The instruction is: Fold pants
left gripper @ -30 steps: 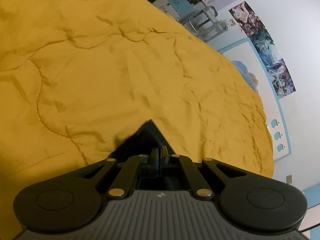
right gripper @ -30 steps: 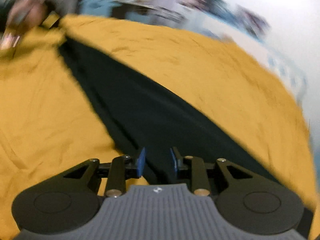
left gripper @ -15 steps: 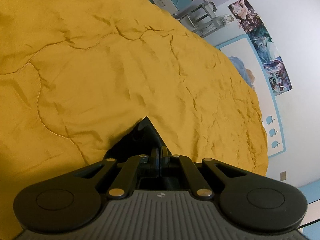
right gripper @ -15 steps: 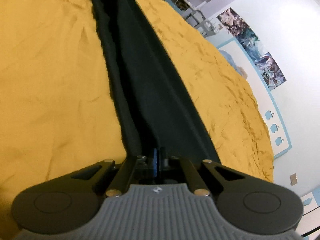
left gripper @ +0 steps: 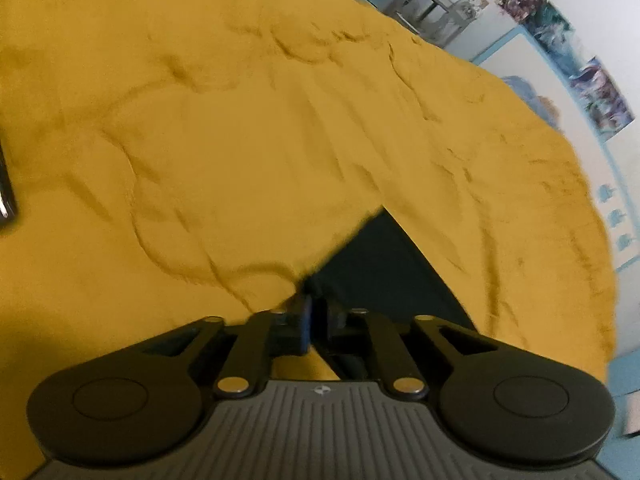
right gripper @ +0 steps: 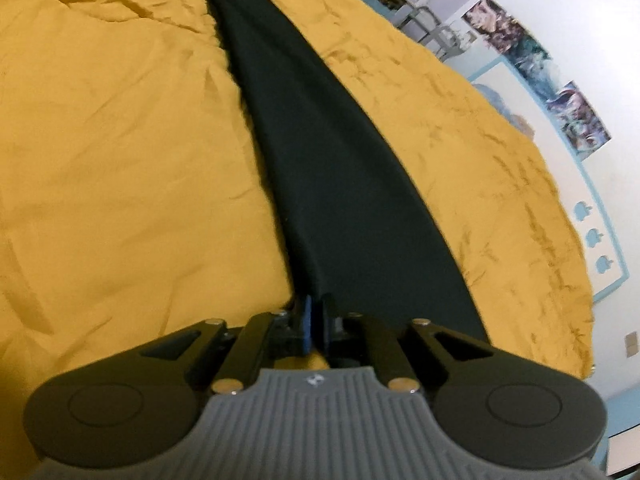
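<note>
Both pinched: right gripper (right gripper: 316, 322) clamped pants (right gripper: 332, 168) end, long axis straight ahead; left gripper (left gripper: 318, 320) loosening on a corner

Right gripper (right gripper: 316, 322) with its jaws nearly together, having just eased slightly apart, the near end of dark pants (right gripper: 320, 152) between them. The pants run straight ahead as a long narrow strip over a wrinkled yellow bedspread (right gripper: 112, 152). Posters (right gripper: 560, 92) hang on the wall, right.
</note>
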The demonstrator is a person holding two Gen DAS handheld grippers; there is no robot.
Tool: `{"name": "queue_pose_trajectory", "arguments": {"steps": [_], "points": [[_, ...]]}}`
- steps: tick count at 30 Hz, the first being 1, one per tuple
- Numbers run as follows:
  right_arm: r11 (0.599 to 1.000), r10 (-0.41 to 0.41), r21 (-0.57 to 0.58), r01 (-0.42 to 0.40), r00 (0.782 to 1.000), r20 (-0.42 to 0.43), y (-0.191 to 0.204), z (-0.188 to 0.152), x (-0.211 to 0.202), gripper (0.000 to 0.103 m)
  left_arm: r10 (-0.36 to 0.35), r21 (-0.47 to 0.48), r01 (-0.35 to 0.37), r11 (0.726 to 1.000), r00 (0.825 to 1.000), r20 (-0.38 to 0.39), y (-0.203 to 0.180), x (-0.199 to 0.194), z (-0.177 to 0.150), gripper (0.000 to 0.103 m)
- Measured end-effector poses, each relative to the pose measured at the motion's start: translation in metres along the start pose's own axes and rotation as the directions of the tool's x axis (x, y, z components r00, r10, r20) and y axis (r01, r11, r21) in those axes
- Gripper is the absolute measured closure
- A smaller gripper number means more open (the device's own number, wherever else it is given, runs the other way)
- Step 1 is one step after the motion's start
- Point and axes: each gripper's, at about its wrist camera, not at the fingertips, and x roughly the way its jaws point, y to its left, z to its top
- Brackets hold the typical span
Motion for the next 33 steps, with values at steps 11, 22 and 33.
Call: {"name": "queue_pose_trajectory", "arguments": {"steps": [11, 22, 33], "points": [[0.926, -0.021, 0.378, -0.010, 0.997, 0.078, -0.044, -0.019, -0.020, 0.094, -0.006, 0.103, -0.005, 0.995, 0.995, 0.101, -0.033, -0.051, -0.030, 0.082], [0.770, -0.009, 0.637, -0.031, 0.998, 0.061, -0.057, -0.092, -0.074, 0.089, -0.255, 0.666, 0.248, 0.703, 0.963, -0.090, -0.197, -0.074, -0.203, 0.056], [0.544, 0.087, 0.839, -0.025, 0.996, -0.027, -0.098, -0.185, -0.084, 0.083, -0.285, 0.761, 0.433, 0.484, 0.900, -0.331, -0.311, -0.058, -0.363, 0.051]]}}
